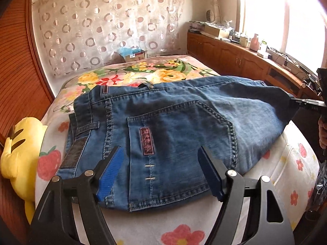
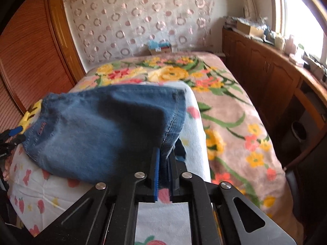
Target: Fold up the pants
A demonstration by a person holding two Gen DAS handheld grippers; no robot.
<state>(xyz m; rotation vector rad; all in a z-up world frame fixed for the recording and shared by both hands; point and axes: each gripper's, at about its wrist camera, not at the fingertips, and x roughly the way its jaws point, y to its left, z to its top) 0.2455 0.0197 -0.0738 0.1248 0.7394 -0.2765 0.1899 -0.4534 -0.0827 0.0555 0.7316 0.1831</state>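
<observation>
Blue jeans (image 1: 173, 126) lie on the white flower-print sheet (image 1: 167, 222), back pocket up, waistband to the left. My left gripper (image 1: 161, 169) is open, its blue pads just above the pocket area at the near edge, holding nothing. My right gripper (image 2: 163, 169) is shut on a fold of the jeans (image 2: 98, 128) at their right end and lifts that end off the sheet. The right gripper also shows at the right edge of the left wrist view (image 1: 306, 103). The left gripper shows at the left edge of the right wrist view (image 2: 12, 136).
A yellow plush toy (image 1: 18, 153) lies at the bed's left edge. A floral blanket (image 2: 224, 106) covers the far and right part of the bed. A wooden cabinet (image 1: 235, 59) with clutter runs along the right under the window. A wooden wardrobe (image 2: 30, 47) stands at the left.
</observation>
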